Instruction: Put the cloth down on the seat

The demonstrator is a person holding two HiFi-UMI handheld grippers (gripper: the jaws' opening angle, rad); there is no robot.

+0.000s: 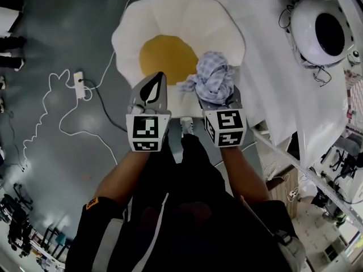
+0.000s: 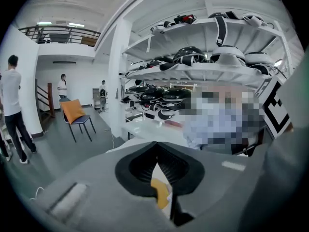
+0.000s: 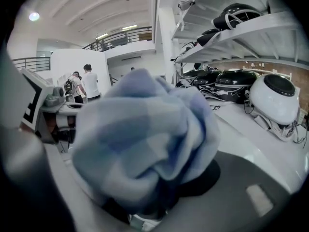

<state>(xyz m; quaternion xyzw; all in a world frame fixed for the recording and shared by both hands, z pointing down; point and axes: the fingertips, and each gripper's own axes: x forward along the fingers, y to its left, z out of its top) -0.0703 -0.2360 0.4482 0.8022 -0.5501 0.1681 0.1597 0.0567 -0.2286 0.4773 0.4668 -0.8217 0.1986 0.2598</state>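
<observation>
Gripping a bunched blue-checked cloth (image 1: 212,77) in the right claw (image 1: 216,100), jaws pressed into the folds and spread fairly wide by the bulk. Fills most of the right gripper view, so little of the pads shows beneath the fabric. Held up in the air, not yet laid down; seen from the head view over the near rim of the seat (image 1: 170,16), at about 4 o'clock from its yellow middle (image 1: 167,55).

Pinched to a narrow point with nothing between the jaws: left claw (image 1: 159,79), level with the right one and at its 9 o'clock, over the seat's near edge. Shows only a thin slit of white and yellow through the pads in the left gripper view.

Lying on the grey floor at 12 o'clock from the person: the white, egg-shaped seat. At 9 o'clock from it, a power strip (image 1: 79,85) with a looping white cable. At 2 o'clock, a white bench (image 1: 266,55) carrying a rounded white helmet (image 1: 320,30). Farther off in the left gripper view, shelves (image 2: 203,71) of dark helmets and an orange chair (image 2: 75,114).
</observation>
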